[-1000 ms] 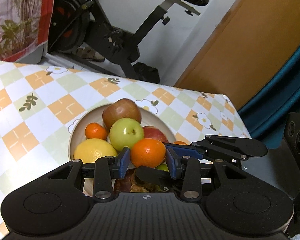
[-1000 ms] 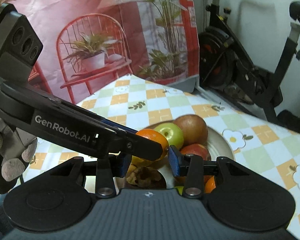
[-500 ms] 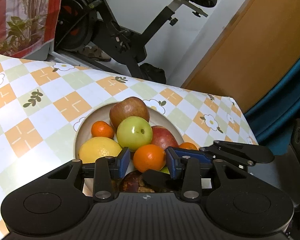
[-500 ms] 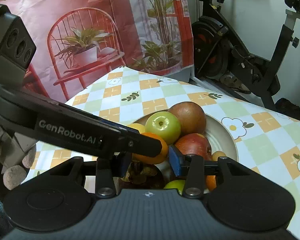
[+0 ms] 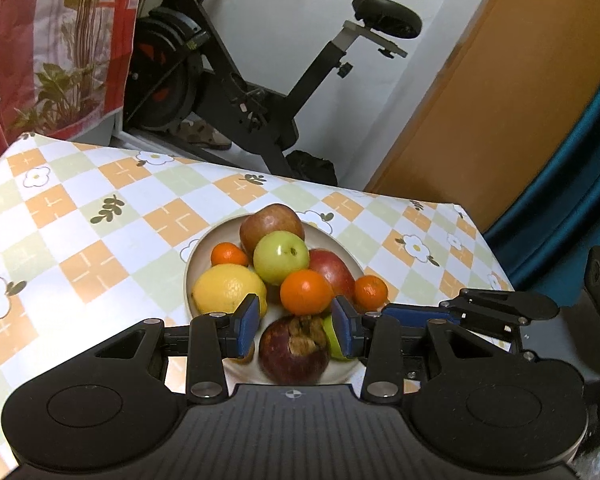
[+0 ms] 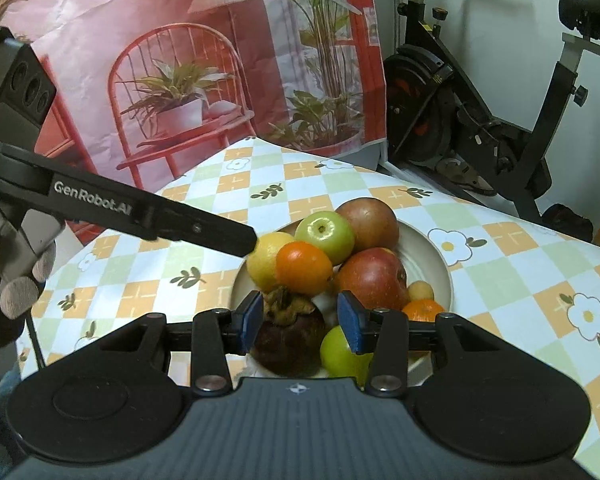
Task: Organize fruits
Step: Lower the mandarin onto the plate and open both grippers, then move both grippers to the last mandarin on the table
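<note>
Both tools, left point(image 5: 296, 326) and right point(image 6: 299, 323), hang open and empty over one bowl point(image 5: 204, 240) holding three oranges point(image 5: 306, 292), two green apples point(image 5: 281, 257).

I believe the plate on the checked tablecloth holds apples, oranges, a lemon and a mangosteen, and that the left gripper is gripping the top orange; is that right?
Not quite. In the left wrist view the left gripper stands open and holds nothing: the top orange sits on the pile, clear of both pads. The rest is right: the plate holds apples, oranges, a lemon and a mangosteen.
</note>
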Demonstrator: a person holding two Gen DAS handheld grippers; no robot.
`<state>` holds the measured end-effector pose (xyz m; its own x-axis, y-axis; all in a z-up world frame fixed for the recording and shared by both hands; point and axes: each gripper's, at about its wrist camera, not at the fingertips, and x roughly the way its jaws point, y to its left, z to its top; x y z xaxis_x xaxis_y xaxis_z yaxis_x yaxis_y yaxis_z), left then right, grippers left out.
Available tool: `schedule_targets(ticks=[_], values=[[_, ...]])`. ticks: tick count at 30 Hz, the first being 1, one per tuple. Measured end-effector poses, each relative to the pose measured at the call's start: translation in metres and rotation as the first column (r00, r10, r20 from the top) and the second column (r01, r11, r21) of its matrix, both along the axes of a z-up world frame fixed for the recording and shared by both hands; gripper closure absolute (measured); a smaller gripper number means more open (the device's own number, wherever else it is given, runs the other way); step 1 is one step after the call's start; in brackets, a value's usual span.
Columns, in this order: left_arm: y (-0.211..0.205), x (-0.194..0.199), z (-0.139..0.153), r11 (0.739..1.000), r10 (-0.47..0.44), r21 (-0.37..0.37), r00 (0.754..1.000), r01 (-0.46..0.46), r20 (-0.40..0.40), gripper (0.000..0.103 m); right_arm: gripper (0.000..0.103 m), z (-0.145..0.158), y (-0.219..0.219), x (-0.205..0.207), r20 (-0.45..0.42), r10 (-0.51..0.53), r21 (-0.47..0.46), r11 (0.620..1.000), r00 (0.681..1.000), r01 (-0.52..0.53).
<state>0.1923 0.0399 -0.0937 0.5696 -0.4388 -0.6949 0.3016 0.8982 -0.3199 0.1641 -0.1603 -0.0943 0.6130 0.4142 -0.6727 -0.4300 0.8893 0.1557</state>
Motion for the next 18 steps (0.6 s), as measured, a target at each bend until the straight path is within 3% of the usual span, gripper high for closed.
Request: schedule_targets(ticks=[18], values=[[-0.003, -0.073, 0.006, 0.994, 0.013, 0.104, 1.000, -0.015, 0.013, 0.060, 0.058, 0.008, -0.008, -0.055, -0.014, -0.008, -0.011, 1.000, 1.000, 0.008]])
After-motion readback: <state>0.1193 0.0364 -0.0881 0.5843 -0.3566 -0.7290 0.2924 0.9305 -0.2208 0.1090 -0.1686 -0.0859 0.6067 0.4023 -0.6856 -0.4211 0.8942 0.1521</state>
